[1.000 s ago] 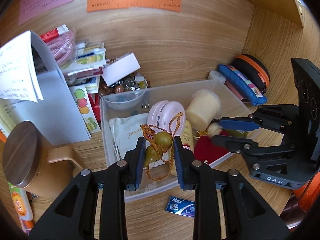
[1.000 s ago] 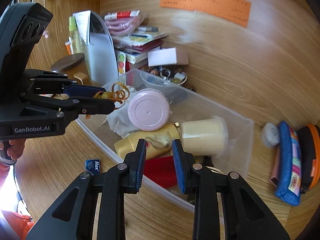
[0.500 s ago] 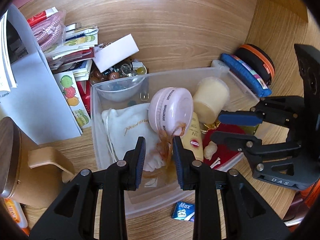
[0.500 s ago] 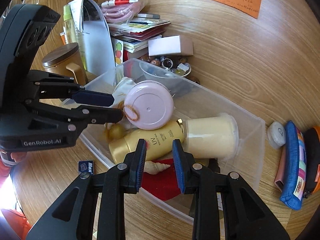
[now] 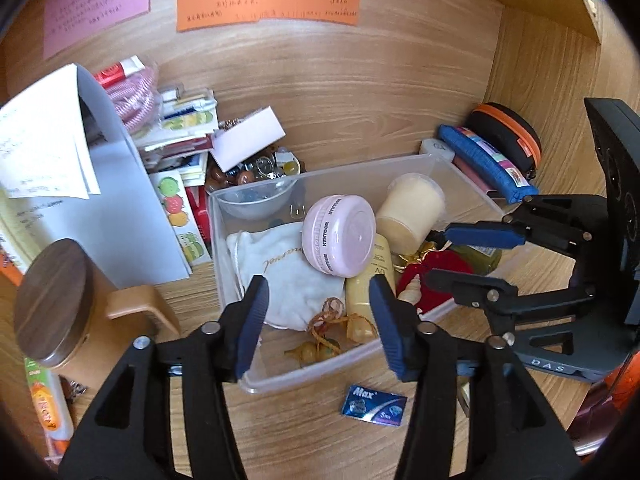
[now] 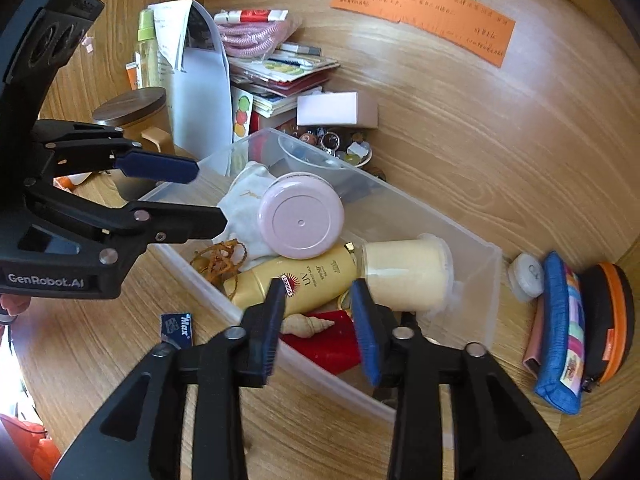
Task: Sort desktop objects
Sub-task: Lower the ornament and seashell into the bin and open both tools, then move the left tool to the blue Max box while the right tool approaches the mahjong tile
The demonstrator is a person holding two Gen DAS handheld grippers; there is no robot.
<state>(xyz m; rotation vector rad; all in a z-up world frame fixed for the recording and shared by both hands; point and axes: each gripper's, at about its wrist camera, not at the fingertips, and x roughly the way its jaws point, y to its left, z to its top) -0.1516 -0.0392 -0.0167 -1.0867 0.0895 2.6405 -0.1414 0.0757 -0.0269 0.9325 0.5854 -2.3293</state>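
A clear plastic bin (image 5: 312, 376) holds a pink round case (image 5: 340, 236), a cream jar (image 5: 410, 208), a yellow sunscreen bottle (image 6: 296, 284), a white cloth pouch (image 5: 288, 268), a red pouch (image 6: 328, 344) and a seashell (image 6: 308, 326). A gourd charm (image 5: 320, 344) on an orange cord lies loose on the bin floor by the near wall. My left gripper (image 5: 319, 284) hovers just above it, jaws opening, nothing between the pads. My right gripper (image 6: 318, 286) hangs over the bin's near wall above the seashell, jaws opening and empty.
A small blue Max packet (image 5: 374, 402) lies on the desk in front of the bin. A wooden-lidded jar (image 5: 52, 300) and stacked papers stand left. A bowl of beads (image 5: 256, 172) sits behind. A blue pencil case (image 5: 488, 164) and black-orange case (image 5: 508, 136) lie right.
My left gripper carried the gourd charm down into the bin and its jaws have spread apart, so the charm now lies free. The right jaws have widened a little.
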